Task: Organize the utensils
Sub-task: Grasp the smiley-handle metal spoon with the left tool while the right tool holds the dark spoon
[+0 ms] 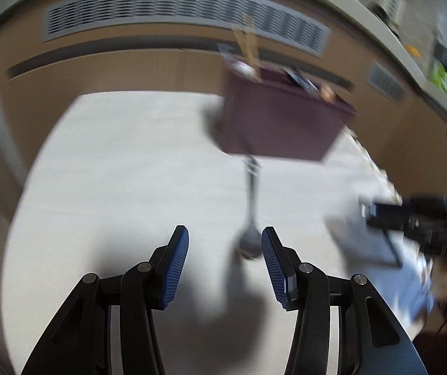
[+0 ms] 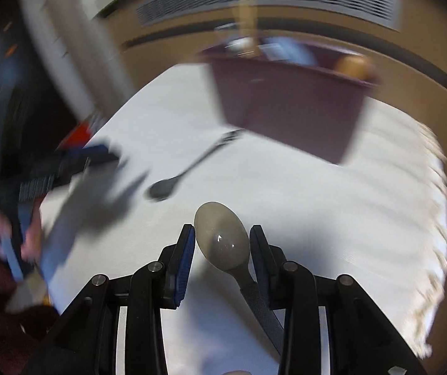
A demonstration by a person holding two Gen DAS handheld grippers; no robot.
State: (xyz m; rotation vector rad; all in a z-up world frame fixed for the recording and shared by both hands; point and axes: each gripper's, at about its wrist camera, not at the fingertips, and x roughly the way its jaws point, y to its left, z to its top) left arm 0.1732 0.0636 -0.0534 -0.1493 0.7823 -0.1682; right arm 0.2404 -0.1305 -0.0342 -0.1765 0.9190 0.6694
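Your right gripper (image 2: 221, 243) is pinching a spoon (image 2: 221, 239), bowl poking up between the blue pads, handle running back under the right finger. Your left gripper (image 1: 225, 250) is hanging spread wide with nothing in it, just above a dark spoon-fork utensil (image 1: 251, 206) lying on the white cloth (image 1: 114, 172). The maroon utensil bin (image 1: 279, 118) is sitting at the far end, already holding a few pieces.
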